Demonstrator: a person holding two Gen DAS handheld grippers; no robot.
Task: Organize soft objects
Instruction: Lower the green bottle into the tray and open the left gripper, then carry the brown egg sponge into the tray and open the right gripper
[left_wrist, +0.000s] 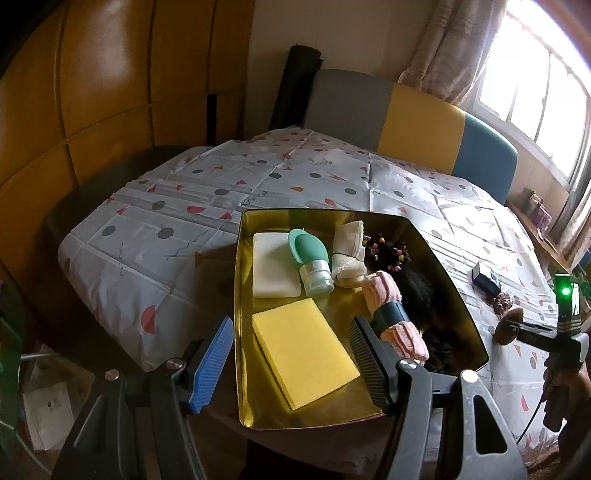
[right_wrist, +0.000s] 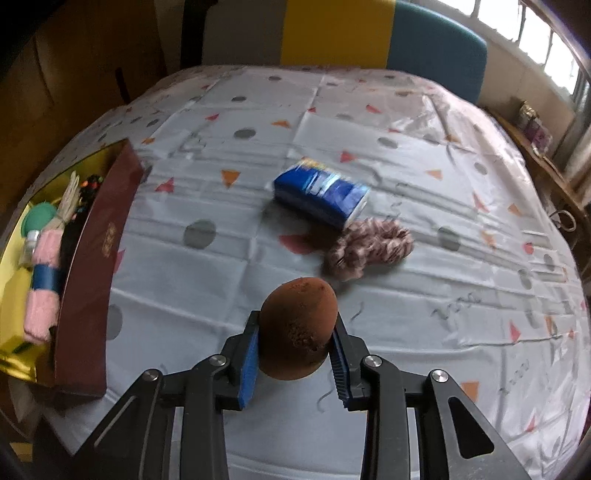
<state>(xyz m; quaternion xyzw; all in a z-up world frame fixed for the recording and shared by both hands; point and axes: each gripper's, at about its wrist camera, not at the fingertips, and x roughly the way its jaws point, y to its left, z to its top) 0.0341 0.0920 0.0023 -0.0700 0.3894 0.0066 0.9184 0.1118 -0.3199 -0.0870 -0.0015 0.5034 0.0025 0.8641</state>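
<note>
My right gripper (right_wrist: 295, 343) is shut on a brown egg-shaped sponge (right_wrist: 301, 328) and holds it above the tablecloth. It also shows at the right edge of the left wrist view (left_wrist: 511, 326). My left gripper (left_wrist: 291, 350) is open and empty over the near end of a gold-lined box (left_wrist: 436, 251). In the box lie a yellow sponge (left_wrist: 303, 350), a white sponge (left_wrist: 273, 264), a teal squeeze bottle (left_wrist: 310, 260), a rolled cream cloth (left_wrist: 349, 256), a pink rolled cloth with a blue band (left_wrist: 391, 310) and dark hair ties (left_wrist: 388, 251).
A blue tissue pack (right_wrist: 321, 190) and a pink-brown scrunchie (right_wrist: 369, 247) lie on the patterned tablecloth (right_wrist: 406, 147) ahead of the right gripper. The box's maroon outer wall (right_wrist: 96, 266) stands to the left. A chair (left_wrist: 417, 122) is behind the table.
</note>
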